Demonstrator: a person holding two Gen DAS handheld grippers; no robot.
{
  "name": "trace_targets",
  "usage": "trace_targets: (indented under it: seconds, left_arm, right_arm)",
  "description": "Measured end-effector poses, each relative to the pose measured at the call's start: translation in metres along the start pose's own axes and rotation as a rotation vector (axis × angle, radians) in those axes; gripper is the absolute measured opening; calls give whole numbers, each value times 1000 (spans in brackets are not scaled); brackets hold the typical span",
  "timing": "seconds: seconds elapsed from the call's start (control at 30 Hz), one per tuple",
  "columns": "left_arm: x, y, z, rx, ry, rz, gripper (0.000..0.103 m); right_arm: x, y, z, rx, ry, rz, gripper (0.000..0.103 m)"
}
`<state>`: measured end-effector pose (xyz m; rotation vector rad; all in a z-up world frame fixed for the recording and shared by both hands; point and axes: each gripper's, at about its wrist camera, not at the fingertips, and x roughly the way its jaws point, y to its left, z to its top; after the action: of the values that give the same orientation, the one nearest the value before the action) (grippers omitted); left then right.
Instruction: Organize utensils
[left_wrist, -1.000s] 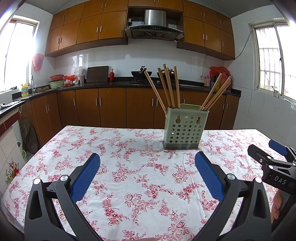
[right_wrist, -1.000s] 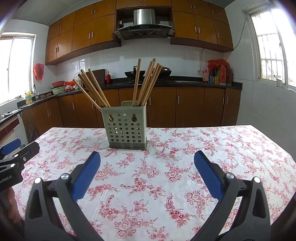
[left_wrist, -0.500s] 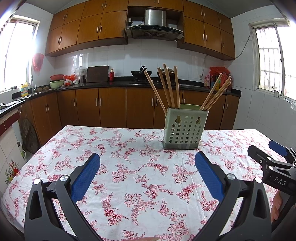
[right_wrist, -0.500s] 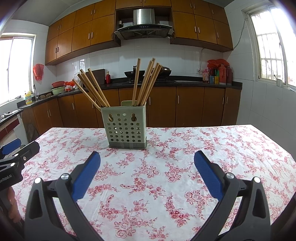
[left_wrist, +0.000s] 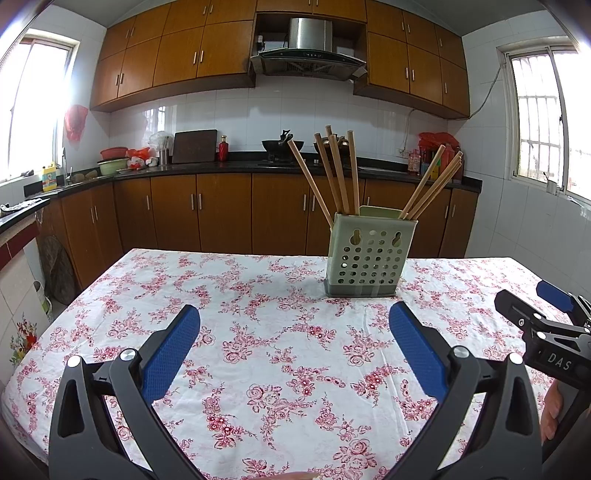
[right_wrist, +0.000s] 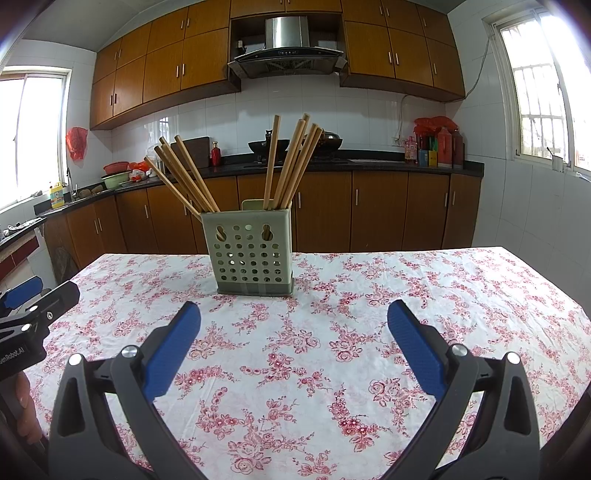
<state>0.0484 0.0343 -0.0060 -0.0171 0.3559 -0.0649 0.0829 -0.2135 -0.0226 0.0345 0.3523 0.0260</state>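
Chopstick holder (right_wrist: 253, 251) upright on table, beyond right gripper (right_wrist: 293, 321) fingers

I see a floral cloth (left_wrist: 288, 354) covering the counter. Behind it run brown cabinets (left_wrist: 221, 212) under a dark worktop, with a steel range hood (right_wrist: 288, 48) above, a wok (right_wrist: 273, 146), a red bottle (left_wrist: 222, 147) and a cutting board (left_wrist: 194, 146).

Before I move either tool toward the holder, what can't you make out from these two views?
- Chopsticks: lower ends hidden inside the green holder, both views; whether a divider separates the two bunches is unclear.
- Holder's far side: faces away, both views.
- Table near edge: hidden by the left tool and right tool.
- Countertop items: too small to identify.
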Motion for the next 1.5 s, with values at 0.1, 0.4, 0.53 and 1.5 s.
trace_targets:
  seconds: [0.1, 0.4, 0.53, 1.5]
  left_arm:
    - [0, 0, -1, -1, 0, 0, 101]
    - [0, -1, 0, 0, 0, 1, 101]
    - [0, 0, 0, -2, 1, 0, 101]
    - [1, -5, -2, -14, 7, 0, 101]
  right_arm:
    - [0, 0, 0, 0, 0, 0, 99]
    - [0, 0, 0, 1, 0, 0, 99]
    - [0, 1, 0, 1, 0, 0, 99]
    - [-1, 3, -1, 4, 2, 0, 99]
